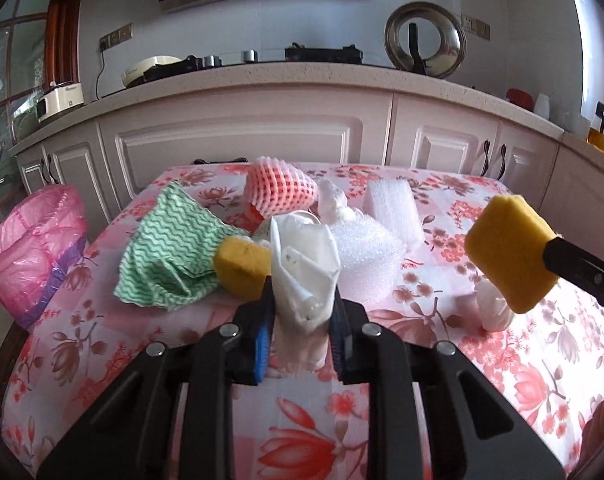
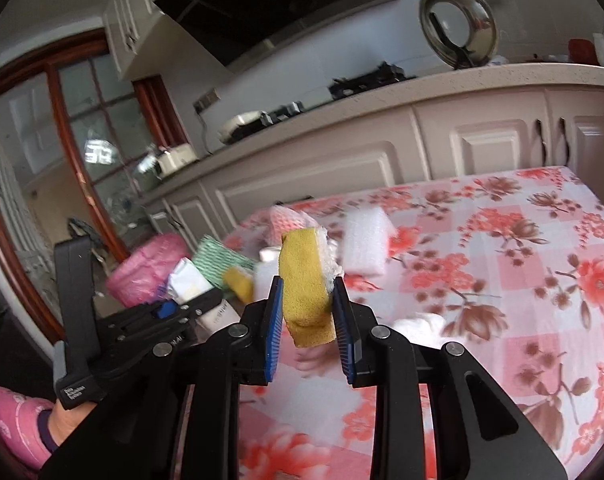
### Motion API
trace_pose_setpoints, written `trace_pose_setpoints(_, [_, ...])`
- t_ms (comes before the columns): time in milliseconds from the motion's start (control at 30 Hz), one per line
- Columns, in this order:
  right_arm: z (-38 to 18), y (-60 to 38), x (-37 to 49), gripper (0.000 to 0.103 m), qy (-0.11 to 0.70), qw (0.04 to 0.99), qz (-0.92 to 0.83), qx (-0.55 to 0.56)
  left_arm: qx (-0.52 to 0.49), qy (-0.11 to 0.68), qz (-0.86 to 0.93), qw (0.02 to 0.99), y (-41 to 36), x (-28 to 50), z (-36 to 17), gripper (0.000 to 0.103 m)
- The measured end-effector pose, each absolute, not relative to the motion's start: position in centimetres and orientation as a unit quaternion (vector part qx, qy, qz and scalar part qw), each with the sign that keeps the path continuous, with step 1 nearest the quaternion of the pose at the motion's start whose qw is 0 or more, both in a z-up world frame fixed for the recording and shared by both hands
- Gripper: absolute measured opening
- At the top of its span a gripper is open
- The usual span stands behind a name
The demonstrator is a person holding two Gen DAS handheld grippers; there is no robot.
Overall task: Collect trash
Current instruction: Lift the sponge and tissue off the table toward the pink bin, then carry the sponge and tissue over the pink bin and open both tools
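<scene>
While the floral-clothed table (image 1: 501,380) carries most of the litter, the pink-lined bin (image 1: 34,248) at its left edge shows no contents from this angle, so I judge collection barely begun. Left on the cloth are the green wavy rag (image 1: 170,252), a white foam block (image 1: 393,208), the pink foam net (image 1: 280,188) and a second yellow sponge (image 1: 244,266). Both tools are loaded above the table: the left gripper (image 1: 303,312) pinches a folded white paper wad (image 1: 305,268), and the right gripper (image 2: 307,314) clamps a yellow sponge (image 2: 303,280).
</scene>
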State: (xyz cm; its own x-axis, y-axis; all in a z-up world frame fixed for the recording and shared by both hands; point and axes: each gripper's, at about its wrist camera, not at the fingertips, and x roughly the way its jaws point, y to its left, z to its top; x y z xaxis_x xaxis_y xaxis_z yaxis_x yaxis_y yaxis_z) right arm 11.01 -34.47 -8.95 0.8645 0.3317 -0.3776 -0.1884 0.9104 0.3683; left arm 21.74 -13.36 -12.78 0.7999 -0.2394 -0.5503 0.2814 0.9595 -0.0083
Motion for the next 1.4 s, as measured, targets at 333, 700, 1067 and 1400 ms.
trace_pose_setpoints(333, [-8.0,-31.7,10.7,0.028,0.227,0.954,0.149,0.131,0.017,0.258,-0.133,0.957,-10.1,18.9,-9.7,0.023])
trace_pose_setpoints(700, [-6.5,-28.2,9.7,0.028,0.224,0.955,0.167,0.096,-0.011,0.238,-0.121,0.964,-6.8,15.6,-8.2,0.023])
trace_pose_setpoints(1067, [-5.0,-22.1,9.6,0.028,0.231,0.952,0.195,0.044,-0.034,0.214,-0.124,0.968,-2.7,11.7,-5.9,0.023])
trace_pose_setpoints(1400, [-3.3,-16.4,10.6,0.028,0.221,0.948,0.231,-0.004,-0.054,0.2,-0.08,0.975,2.3,10.5,-4.3,0.024])
